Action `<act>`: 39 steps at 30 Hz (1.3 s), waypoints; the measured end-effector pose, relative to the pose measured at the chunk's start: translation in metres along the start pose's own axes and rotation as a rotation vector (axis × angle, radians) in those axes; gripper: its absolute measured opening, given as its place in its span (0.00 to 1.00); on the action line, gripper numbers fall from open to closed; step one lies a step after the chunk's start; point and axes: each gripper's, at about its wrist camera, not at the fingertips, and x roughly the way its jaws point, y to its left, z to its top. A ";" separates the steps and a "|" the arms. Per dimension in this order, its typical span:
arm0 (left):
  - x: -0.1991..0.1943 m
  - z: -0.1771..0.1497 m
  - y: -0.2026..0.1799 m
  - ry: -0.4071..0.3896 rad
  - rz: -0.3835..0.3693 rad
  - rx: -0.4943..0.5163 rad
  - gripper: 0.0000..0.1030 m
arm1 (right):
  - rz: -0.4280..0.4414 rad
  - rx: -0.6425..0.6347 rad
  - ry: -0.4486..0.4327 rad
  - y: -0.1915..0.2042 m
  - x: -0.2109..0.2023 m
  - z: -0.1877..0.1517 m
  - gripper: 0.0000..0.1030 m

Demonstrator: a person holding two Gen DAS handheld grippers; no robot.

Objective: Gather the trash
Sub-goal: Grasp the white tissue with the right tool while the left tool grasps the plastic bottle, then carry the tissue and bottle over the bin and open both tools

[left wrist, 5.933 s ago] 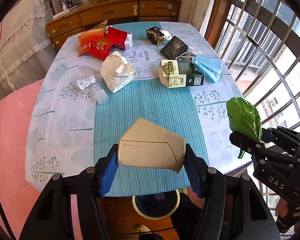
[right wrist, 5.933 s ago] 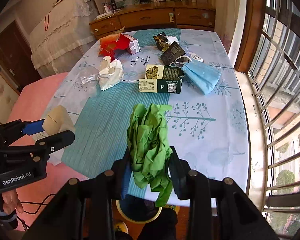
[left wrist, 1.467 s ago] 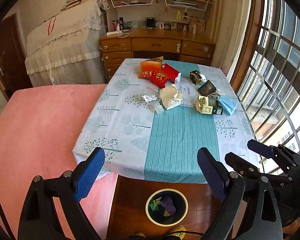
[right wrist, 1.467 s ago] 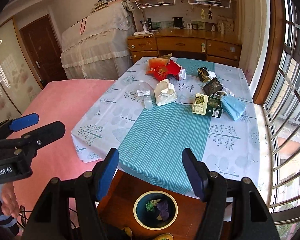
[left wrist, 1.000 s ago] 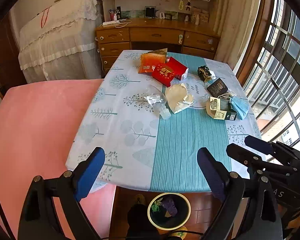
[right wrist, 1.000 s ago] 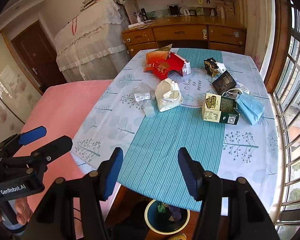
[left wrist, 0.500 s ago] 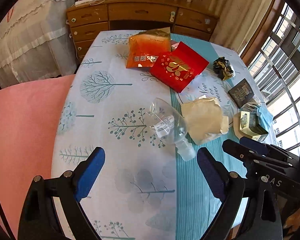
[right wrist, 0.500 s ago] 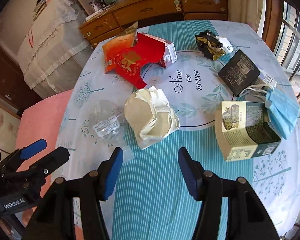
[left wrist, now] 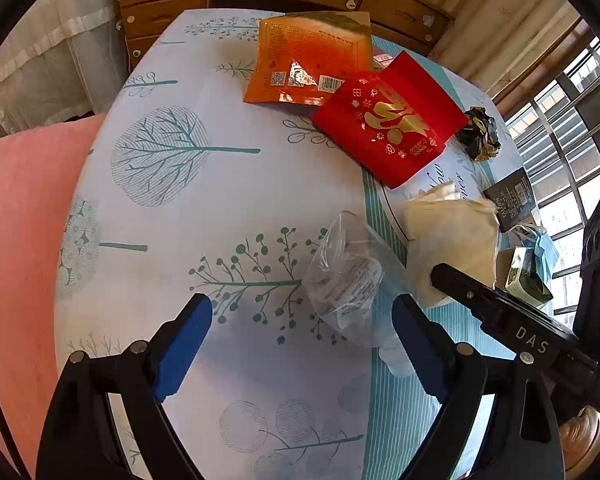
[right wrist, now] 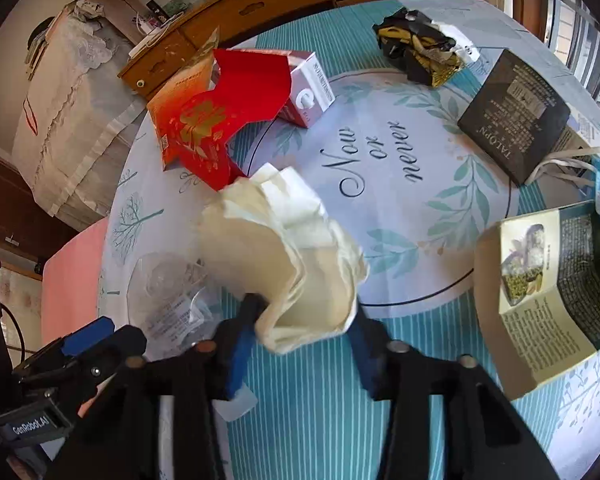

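Note:
A crushed clear plastic bottle (left wrist: 350, 280) lies on the tablecloth, between the open fingers of my left gripper (left wrist: 300, 336), nearer the right finger. It also shows in the right wrist view (right wrist: 168, 296). A crumpled cream paper bag (right wrist: 296, 256) lies right of the bottle, and my right gripper (right wrist: 304, 320) is open around its near end. The bag also shows in the left wrist view (left wrist: 452, 240), with my right gripper's finger (left wrist: 500, 312) against it.
A red envelope (left wrist: 388, 124), an orange foil packet (left wrist: 308, 60), a pink carton (right wrist: 308, 92), a black crumpled wrapper (right wrist: 420, 52), a black box (right wrist: 512, 112), an open green box (right wrist: 552, 280) and a blue mask (left wrist: 548, 252) lie on the table (left wrist: 180, 208).
Both grippers have moved down and forward over the table. The left now straddles the plastic bottle and the right now straddles the paper bag. Both stay open.

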 end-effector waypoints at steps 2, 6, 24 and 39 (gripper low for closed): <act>0.003 0.002 0.000 -0.003 -0.039 -0.015 0.88 | 0.021 0.008 0.002 0.000 0.001 -0.001 0.23; 0.011 0.009 -0.007 0.007 -0.060 -0.018 0.85 | 0.002 -0.021 -0.012 0.005 -0.001 -0.003 0.20; 0.011 0.016 -0.046 -0.003 -0.104 0.116 0.39 | -0.040 -0.034 -0.101 0.012 -0.043 -0.018 0.19; -0.058 -0.020 -0.045 -0.075 -0.111 0.156 0.08 | -0.036 -0.087 -0.180 0.012 -0.100 -0.057 0.19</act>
